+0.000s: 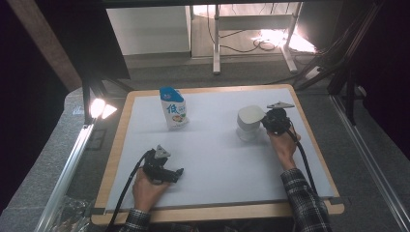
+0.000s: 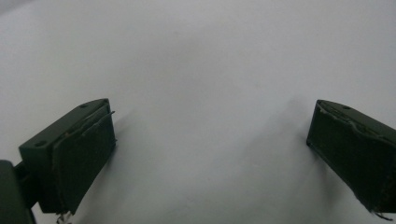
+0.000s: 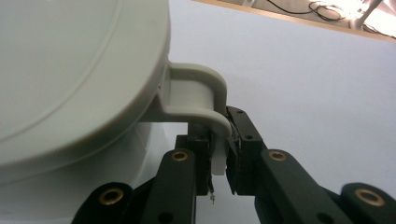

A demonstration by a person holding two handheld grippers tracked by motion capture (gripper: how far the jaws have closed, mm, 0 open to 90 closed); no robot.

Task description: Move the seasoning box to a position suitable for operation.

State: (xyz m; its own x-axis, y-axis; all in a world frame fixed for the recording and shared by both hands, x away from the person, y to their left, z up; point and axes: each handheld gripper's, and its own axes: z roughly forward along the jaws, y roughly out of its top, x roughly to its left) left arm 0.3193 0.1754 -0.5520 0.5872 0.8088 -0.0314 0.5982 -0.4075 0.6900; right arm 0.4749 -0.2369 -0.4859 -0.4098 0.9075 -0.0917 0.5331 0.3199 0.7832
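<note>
A white lidded jug stands at the right of the white mat. My right gripper comes at it from the right, held level. In the right gripper view its jaws are shut on the lower part of the jug's handle, just under the curved hinge of the round lid. My left gripper rests low on the mat at the front left. In the left gripper view it stands wide open, with bare mat between its fingers.
A blue and white snack bag stands upright at the back left of the mat. The mat lies on a wooden table top. A lamp shines at the table's left edge. Desk legs and cables lie beyond the far edge.
</note>
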